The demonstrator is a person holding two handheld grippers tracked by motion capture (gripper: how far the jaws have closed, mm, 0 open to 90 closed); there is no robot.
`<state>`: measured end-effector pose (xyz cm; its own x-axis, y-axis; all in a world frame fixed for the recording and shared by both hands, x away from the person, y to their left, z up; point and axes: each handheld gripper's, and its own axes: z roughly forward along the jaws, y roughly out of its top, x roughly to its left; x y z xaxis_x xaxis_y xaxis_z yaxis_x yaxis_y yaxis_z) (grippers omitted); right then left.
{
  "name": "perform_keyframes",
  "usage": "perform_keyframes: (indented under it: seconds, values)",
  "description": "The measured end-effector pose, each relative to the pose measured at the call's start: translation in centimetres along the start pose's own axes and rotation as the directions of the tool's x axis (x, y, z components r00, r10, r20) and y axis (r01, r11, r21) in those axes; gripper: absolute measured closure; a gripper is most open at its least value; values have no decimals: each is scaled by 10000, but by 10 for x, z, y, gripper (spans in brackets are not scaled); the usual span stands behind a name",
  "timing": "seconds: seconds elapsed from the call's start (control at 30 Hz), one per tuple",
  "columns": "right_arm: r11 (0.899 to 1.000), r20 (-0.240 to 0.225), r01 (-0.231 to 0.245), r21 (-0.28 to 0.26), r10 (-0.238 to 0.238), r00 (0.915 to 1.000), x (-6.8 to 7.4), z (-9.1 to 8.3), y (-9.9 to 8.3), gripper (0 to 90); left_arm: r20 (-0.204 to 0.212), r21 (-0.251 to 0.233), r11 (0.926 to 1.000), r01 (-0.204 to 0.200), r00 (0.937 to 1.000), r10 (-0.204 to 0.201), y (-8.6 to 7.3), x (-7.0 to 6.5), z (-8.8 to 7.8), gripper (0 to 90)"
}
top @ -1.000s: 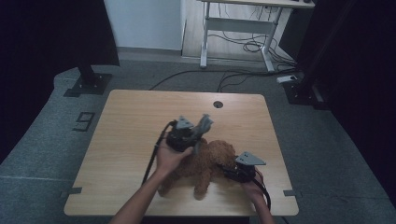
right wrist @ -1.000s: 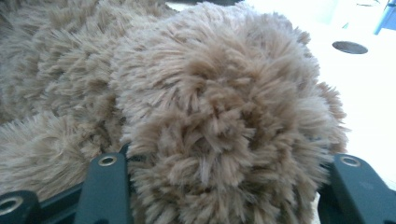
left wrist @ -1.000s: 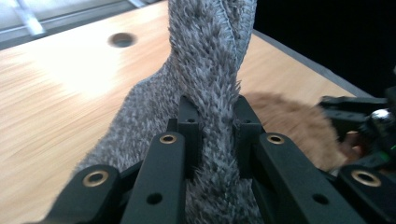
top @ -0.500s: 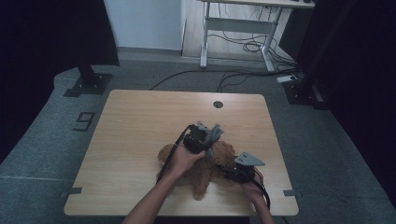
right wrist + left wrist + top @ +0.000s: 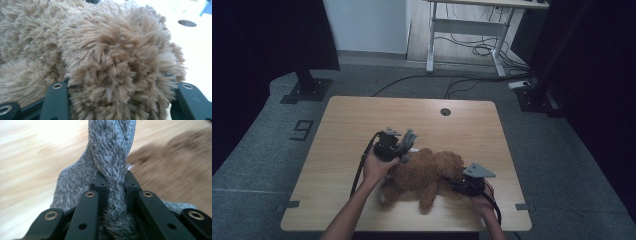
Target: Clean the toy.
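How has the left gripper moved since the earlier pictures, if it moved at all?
Yes. The left gripper, shut on a grey cloth, has shifted compared with half a second ago: leftward, away from the table's round hole.

Your left gripper (image 5: 113, 195) has black jaws with brass-ringed screw holes; your right gripper (image 5: 469, 182) carries a grey three-cornered plate, lower right, trailing black cable.

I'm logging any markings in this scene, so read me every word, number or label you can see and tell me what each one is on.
"9": a dark numeral on the grey floor left of the table, marked at.
No readable text on the brown plush toy or the grey knitted cloth.
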<state>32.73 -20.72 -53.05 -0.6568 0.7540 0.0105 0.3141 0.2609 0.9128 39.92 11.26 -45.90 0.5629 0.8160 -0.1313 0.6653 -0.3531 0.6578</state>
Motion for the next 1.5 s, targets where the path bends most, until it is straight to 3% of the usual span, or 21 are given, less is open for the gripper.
perform_keyframes:
  seconds: [0.07,0.13,0.37,0.47,0.5,0.63,0.7,0.83,0.97,1.07,1.17,1.37,1.5]
  values:
    - [10000,-22,-90,-9,90,10000,-1,0,-1,412,11,60,9997,247,9997,-247,-15,11,-1,778]
    - [9999,-29,-134,-36,134,9999,-2,0,-1,412,218,-242,9971,715,9972,-709,-31,23,-5,778]
    - [9997,-7,-230,-11,230,9997,-2,0,-1,412,183,-378,9951,913,9957,-907,-57,40,-26,775]
    - [9996,-14,-277,8,277,9996,-3,-1,-1,411,382,-529,9937,989,9946,-969,-63,40,-34,775]
    - [9996,-16,-294,15,294,9996,-2,-1,-1,410,623,-606,9923,1076,9926,-1039,-66,38,-37,776]
    - [9988,-158,-489,19,490,9987,-3,-1,1,367,1035,-359,9958,838,9914,-797,-71,25,-30,772]
    - [9980,-198,-628,37,629,9978,-3,-1,1,328,835,-372,9971,660,9945,-627,-70,17,-24,770]
    - [9941,-252,-1014,391,1024,9944,-8,-4,7,162,876,-347,9962,802,9932,-769,-68,19,-20,768]
    - [9810,-724,-1840,622,1883,9794,-22,-8,15,92,715,-289,9960,845,9940,-822,-71,22,-17,768]
    - [9680,-1008,-2439,587,2488,9633,-33,-11,24,86,518,-247,9963,828,9953,-814,-75,23,-13,768]
    - [9621,-1012,-2699,381,2724,9568,-40,-15,39,86,520,-257,9958,876,9949,-861,-79,24,-11,768]
    - [9559,-553,-2829,786,2875,9562,-46,1,68,72,514,-330,9955,891,9949,-873,-81,23,-11,769]
    - [9448,-381,-2825,1660,2924,9555,-45,22,72,61,523,-361,9956,865,9950,-846,-82,23,-11,769]
